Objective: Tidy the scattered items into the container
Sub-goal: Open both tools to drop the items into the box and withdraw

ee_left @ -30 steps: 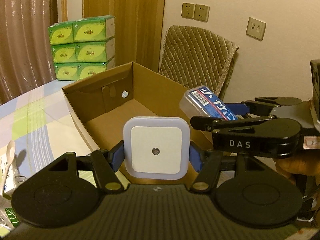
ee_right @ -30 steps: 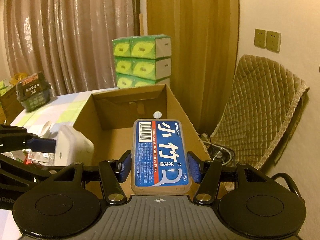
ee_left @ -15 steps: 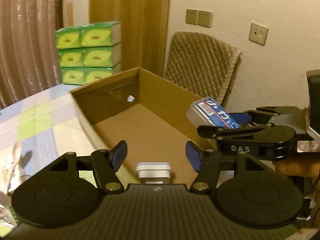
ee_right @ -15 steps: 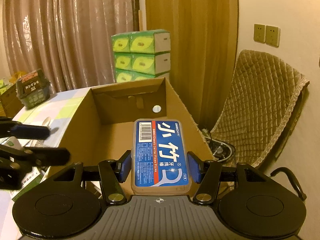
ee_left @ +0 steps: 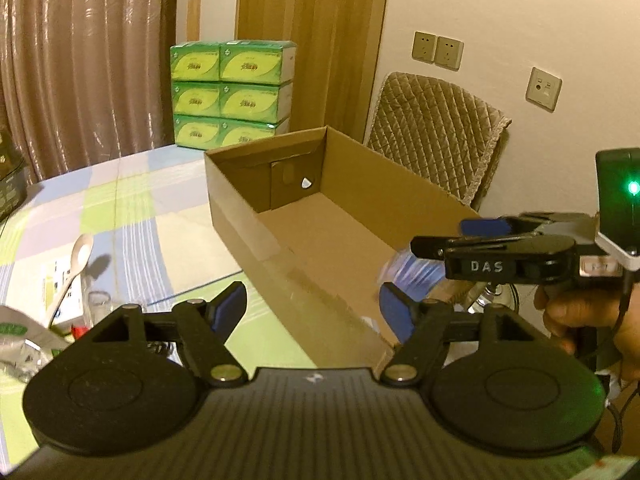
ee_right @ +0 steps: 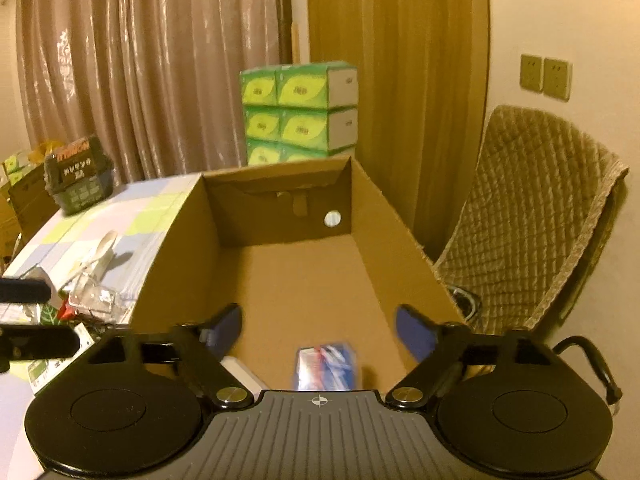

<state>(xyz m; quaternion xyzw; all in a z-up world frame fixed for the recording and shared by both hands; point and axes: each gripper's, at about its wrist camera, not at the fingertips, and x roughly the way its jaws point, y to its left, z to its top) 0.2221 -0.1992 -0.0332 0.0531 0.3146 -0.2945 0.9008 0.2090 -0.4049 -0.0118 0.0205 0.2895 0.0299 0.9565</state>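
Observation:
The open cardboard box (ee_left: 248, 216) stands on the table. My left gripper (ee_left: 312, 309) hovers over the box's near left wall, its jaws opening, with nothing between them. My right gripper (ee_right: 320, 330) is over the box's near end, jaws opening wide. The blue dental floss case (ee_right: 326, 366) is a blur below its fingers, free of the pads and dropping into the box (ee_right: 280, 204). A white night light (ee_right: 240, 372) lies on the box floor beside it. In the left wrist view the right gripper (ee_left: 438, 235) shows side-on, with the blurred floss case (ee_left: 406, 276) below it.
A white spoon (ee_left: 78, 256), clear plastic bits and packets lie on the checked tablecloth left of the box. A dark basket (ee_right: 80, 184) sits at the far left. Green tissue boxes (ee_left: 232, 92) are stacked behind, and a quilted chair (ee_right: 532, 216) stands to the right.
My left gripper let the night light fall into the box, then swung left toward the box's left wall. My right gripper opened and the floss case slipped down out of its pads.

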